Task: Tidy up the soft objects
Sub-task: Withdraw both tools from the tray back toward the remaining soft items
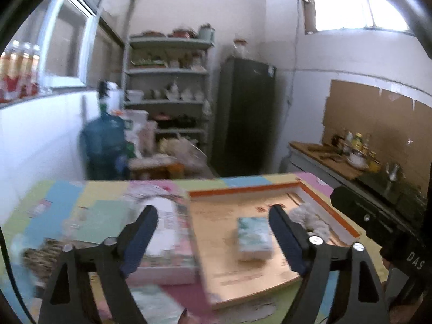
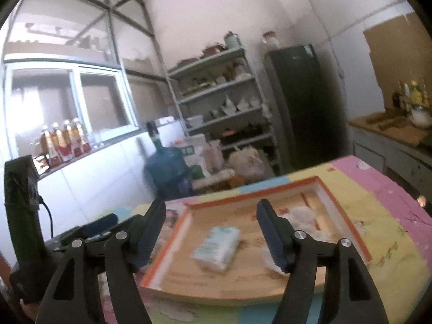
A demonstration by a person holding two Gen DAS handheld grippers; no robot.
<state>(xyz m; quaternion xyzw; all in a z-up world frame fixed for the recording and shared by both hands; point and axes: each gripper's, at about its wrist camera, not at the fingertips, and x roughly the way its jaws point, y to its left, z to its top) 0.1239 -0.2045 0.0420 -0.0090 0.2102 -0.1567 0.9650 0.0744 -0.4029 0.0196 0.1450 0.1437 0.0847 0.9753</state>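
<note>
A shallow orange-rimmed tray (image 1: 243,189) (image 2: 243,195) with a cardboard-brown floor lies on the colourful table cover. A pale green and white tissue pack (image 1: 253,233) (image 2: 217,244) lies near the tray's middle. To its right in the tray sits a crumpled white soft thing (image 1: 310,217) (image 2: 302,216). My left gripper (image 1: 213,210) hangs open above the tray's near left side, nothing between its fingers. My right gripper (image 2: 211,203) is open too, above the tray's near edge and apart from the pack. Both views are blurred.
A pink and white flat box (image 1: 167,232) lies left of the tray, and a dark speckled object (image 1: 40,253) sits at the table's left. Beyond the table stand a blue water jug (image 1: 105,143), a shelf rack (image 1: 167,86), a dark fridge (image 1: 243,113) and a counter (image 1: 332,156).
</note>
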